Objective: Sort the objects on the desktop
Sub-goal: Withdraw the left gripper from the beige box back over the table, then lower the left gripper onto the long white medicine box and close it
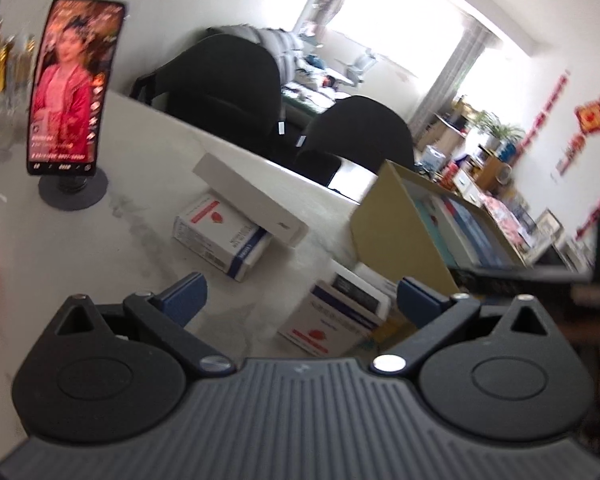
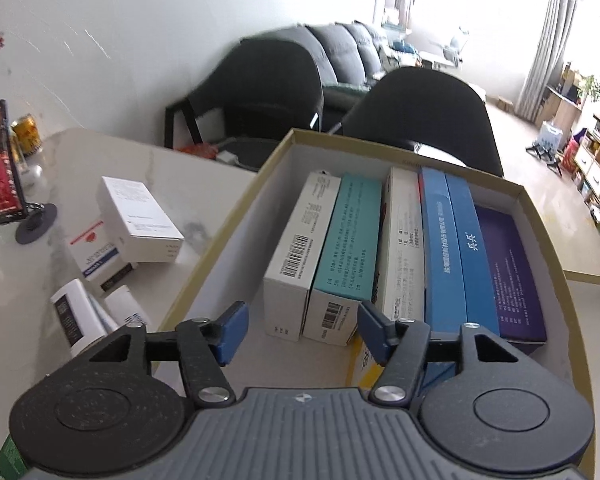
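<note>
Boxes [image 2: 328,256] stand packed on edge inside the cardboard tray [image 2: 556,240], just ahead of the right hand-held gripper [image 2: 298,330], whose empty jaws gape half apart and could clip and topple the white end box [image 2: 300,256] toward the tray's free side.

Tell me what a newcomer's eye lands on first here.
The open tan cardboard box dominates the right wrist view, with slim white, teal and blue cartons standing in a row inside. To its left, a lit smartphone on a round black stand glows red on the pale marble tabletop.
</note>
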Demonstrator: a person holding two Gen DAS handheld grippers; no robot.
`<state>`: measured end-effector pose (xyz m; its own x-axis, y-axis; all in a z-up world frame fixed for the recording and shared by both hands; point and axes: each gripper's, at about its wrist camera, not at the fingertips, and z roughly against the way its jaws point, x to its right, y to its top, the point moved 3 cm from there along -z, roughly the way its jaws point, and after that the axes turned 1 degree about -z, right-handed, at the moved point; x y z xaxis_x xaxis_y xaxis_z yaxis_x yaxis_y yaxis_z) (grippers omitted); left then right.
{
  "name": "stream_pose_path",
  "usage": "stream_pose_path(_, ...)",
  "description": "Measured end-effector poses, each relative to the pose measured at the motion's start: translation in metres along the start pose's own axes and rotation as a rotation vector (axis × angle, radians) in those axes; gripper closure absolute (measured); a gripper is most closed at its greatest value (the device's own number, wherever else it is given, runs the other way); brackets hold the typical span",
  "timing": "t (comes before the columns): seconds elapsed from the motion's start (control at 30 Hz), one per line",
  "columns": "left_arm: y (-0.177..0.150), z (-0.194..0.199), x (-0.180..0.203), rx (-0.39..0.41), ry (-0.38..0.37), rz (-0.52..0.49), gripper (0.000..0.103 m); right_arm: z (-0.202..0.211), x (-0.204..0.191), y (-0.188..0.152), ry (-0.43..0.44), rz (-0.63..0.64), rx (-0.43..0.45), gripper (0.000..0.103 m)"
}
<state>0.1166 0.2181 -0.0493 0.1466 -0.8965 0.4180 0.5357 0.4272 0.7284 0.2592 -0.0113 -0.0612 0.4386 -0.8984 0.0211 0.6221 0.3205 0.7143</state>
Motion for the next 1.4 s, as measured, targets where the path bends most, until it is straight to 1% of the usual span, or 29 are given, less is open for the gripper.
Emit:
stream_pose_path(0.13,0.007,-0.017,-0.006,-0.022,0.028,0.037,0.000,0.015,0.003,-0.006,0.029,-0.019,0.059,0.028)
stream_pose_path(0.27,0.017,-0.037,-0.009,-0.041,0.061,0.052,0.000,0.029,0.007,-0.013,0.039,-0.019,0.115,0.024)
stream_pose_path(0.37,0.026,-0.054,-0.011,-0.046,0.107,0.066,0.000,0.038,0.011,-0.018,0.057,-0.037,0.155,0.021)
stream_pose_path(0.5,0.041,-0.078,-0.013,-0.050,0.172,0.073,0.000,0.044,0.013,-0.026,0.087,-0.059,0.174,0.020)
stream_pose_path(0.63,0.056,-0.096,-0.013,-0.036,0.234,0.056,0.000,0.048,0.013,-0.033,0.094,-0.051,0.175,0.020)
stream_pose_path(0.73,0.063,-0.108,-0.017,-0.035,0.278,0.061,0.000,0.051,0.014,-0.037,0.097,-0.045,0.180,0.020)
stream_pose_path(0.93,0.071,-0.126,-0.024,-0.047,0.315,0.101,0.000,0.054,0.016,-0.041,0.115,-0.046,0.191,0.019)
stream_pose_path(1.1,0.075,-0.139,-0.033,-0.070,0.322,0.169,0.001,0.052,0.018,-0.045,0.120,-0.047,0.186,0.019)
stream_pose_path(1.23,0.075,-0.150,-0.034,-0.100,0.318,0.192,0.008,0.050,0.021,-0.046,0.121,-0.055,0.182,0.019)
stream_pose_path(1.3,0.074,-0.154,-0.035,-0.114,0.310,0.212,0.013,0.050,0.022,-0.048,0.122,-0.057,0.181,0.019)
stream_pose_path(1.4,0.072,-0.158,-0.036,-0.115,0.316,0.235,0.017,0.048,0.023,-0.049,0.122,-0.062,0.178,0.019)
